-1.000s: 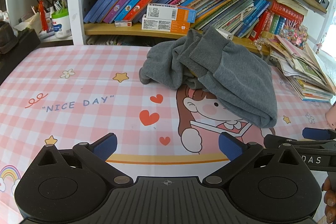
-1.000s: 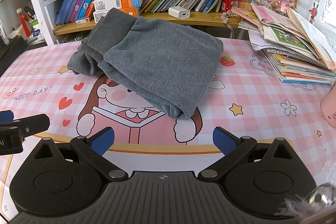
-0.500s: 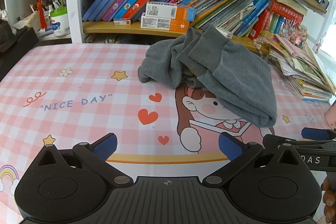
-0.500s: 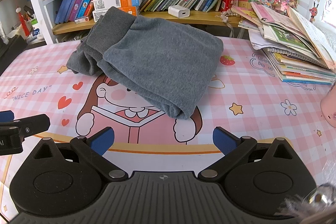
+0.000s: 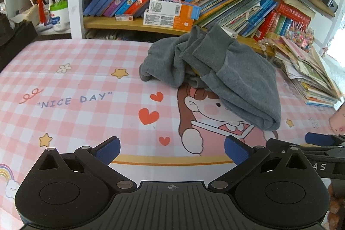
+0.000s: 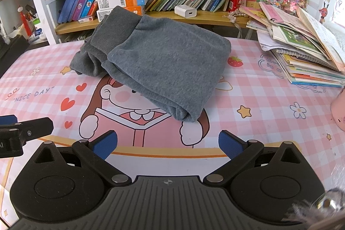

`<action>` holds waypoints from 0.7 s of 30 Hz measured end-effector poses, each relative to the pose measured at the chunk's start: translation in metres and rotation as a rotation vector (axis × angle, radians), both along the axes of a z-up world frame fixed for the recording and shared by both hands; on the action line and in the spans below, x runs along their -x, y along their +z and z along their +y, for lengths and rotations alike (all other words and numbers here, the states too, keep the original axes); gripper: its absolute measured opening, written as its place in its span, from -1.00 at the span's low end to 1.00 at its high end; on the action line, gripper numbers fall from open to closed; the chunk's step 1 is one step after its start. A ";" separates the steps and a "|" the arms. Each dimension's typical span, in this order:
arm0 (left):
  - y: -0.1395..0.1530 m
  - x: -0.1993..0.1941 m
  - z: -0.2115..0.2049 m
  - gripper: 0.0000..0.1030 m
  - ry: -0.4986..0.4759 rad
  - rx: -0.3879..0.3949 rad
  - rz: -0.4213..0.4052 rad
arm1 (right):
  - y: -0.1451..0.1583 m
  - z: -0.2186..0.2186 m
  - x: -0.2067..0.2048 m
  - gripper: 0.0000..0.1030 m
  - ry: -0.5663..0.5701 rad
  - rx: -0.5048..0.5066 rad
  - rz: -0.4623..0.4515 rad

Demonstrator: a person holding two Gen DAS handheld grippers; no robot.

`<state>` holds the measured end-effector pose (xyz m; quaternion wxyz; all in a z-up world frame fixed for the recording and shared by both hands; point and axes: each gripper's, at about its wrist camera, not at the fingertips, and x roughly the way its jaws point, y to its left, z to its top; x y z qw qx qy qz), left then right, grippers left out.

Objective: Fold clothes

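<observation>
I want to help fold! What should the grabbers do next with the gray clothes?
Probably reach forward to the gray clothes. Both the left gripper and right gripper are open, holding nothing, short of the pile, which lies bunched on the table.

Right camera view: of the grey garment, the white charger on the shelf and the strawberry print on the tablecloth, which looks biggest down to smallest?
1. Grey garment, by far.
2. White charger.
3. Strawberry print, about alike with the charger; the charger sits farther back, so unsure.

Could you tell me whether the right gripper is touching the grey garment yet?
Apart. The right wrist view shows the open right gripper short of the grey garment, with bare pink tablecloth showing between fingertips and cloth.
</observation>
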<state>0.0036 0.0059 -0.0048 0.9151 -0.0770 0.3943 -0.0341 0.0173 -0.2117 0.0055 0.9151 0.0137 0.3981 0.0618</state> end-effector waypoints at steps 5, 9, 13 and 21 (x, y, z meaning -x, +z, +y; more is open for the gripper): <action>-0.001 0.000 -0.001 1.00 -0.030 0.028 -0.002 | -0.001 0.002 0.000 0.96 0.028 -0.026 0.010; -0.001 0.000 -0.003 1.00 -0.036 0.026 -0.009 | 0.000 0.003 -0.001 0.95 0.039 -0.038 -0.001; -0.001 -0.001 -0.002 1.00 -0.039 0.040 -0.012 | 0.000 0.001 -0.002 0.94 0.034 -0.039 -0.015; -0.006 -0.008 0.013 1.00 0.022 0.072 -0.002 | 0.002 -0.003 -0.009 0.93 0.022 -0.002 -0.081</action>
